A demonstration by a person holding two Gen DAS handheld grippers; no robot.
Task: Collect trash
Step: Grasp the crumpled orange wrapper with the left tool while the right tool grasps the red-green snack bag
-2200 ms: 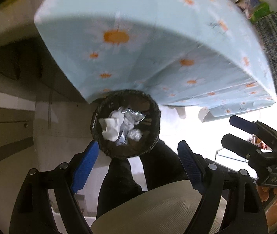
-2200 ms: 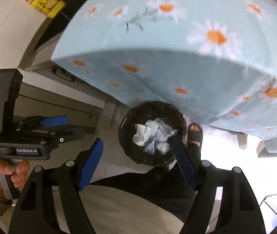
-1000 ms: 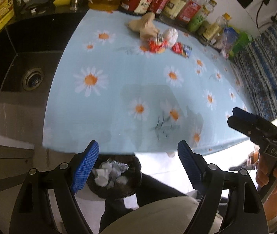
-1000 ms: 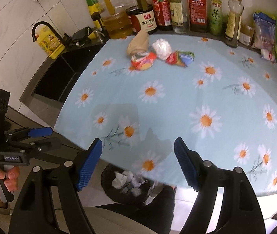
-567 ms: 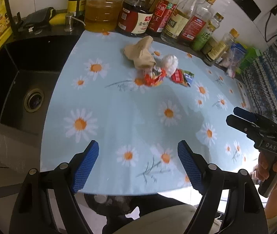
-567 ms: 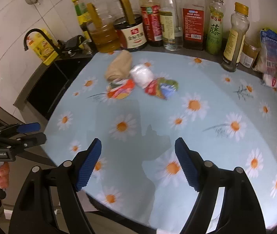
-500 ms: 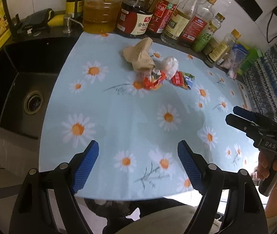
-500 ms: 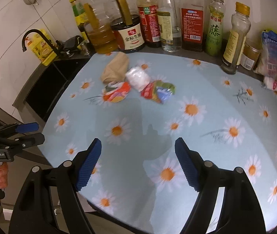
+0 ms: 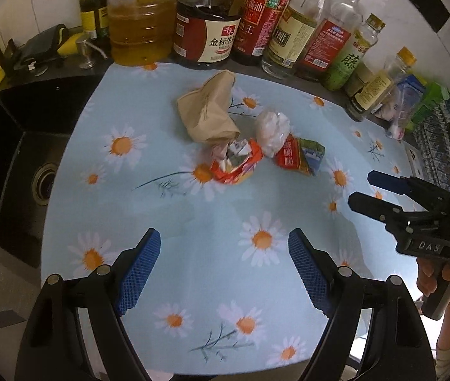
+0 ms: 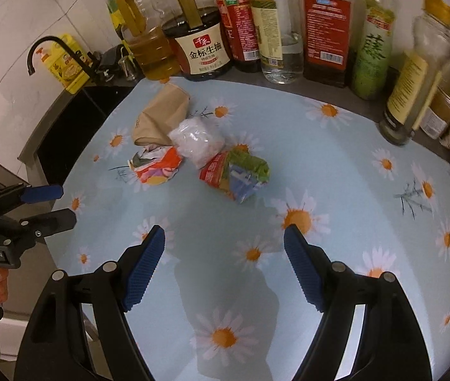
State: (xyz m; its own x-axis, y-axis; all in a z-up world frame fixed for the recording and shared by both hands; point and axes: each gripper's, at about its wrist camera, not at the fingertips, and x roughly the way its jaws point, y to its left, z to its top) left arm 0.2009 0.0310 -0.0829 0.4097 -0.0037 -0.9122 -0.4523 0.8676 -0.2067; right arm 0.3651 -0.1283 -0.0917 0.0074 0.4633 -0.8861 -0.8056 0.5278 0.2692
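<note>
Left wrist view showed both the left gripper [image 9: 225,270] and right gripper [image 10: 223,265] released, empty, aimed toward the trash pile [image 9: 241,136] at twelve o'clock on the desk [image 9: 193,222], presumably readying pickup.

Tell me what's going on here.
A person holds a gripper in each hand over a daisy-print tablecloth. The left gripper and right gripper are both open and empty. Four pieces of trash lie untouched ahead: a brown paper bag, a white plastic wad, an orange wrapper and a red-green wrapper. Nothing has been picked up yet.
</note>
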